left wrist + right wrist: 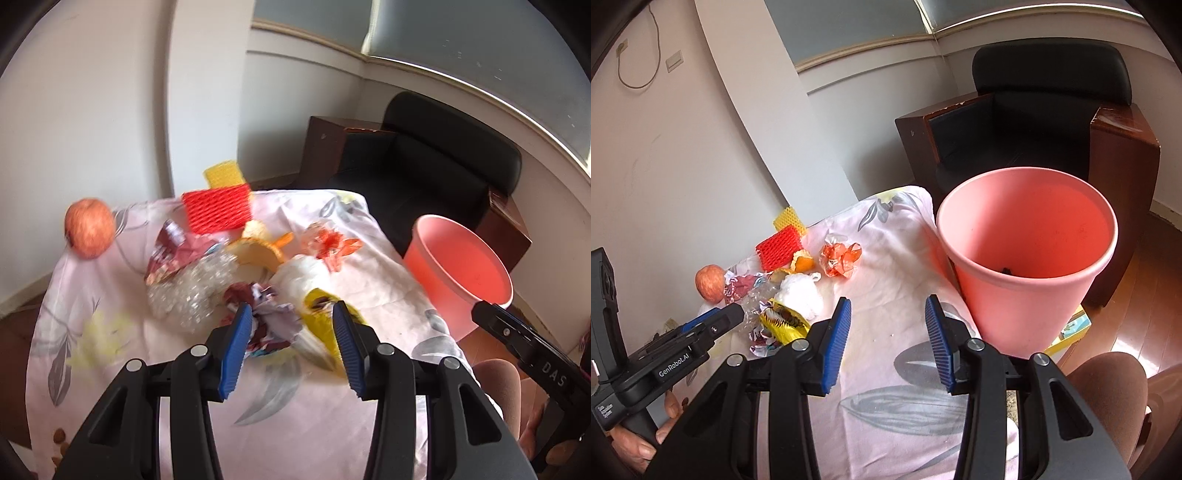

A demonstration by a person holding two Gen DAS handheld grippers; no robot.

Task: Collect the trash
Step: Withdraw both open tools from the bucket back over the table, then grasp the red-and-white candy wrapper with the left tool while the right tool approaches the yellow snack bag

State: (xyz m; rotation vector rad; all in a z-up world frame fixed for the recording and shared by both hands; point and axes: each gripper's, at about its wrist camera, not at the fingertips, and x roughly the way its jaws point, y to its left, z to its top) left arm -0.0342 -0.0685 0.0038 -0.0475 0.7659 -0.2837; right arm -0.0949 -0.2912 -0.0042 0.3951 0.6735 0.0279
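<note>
Blurred in the left wrist view, a trash heap [236,266] on the flowered cloth [369,295] left of the pink bucket [1027,266], something small and dark in its bottom seen only from the right wrist; left gripper [291,343] and right gripper [888,341] both spread, empty.

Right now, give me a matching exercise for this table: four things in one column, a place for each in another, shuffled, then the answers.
Things:
1. pink plastic bin
2. reddish round apple
3. red foam fruit net
4. yellow crumpled wrapper

Places:
A. at the cloth's far left edge
B. nearest the left gripper
C. off the table's right side
D. just in front of the yellow foam net

Pairs: 1-C, 2-A, 3-D, 4-B
</note>
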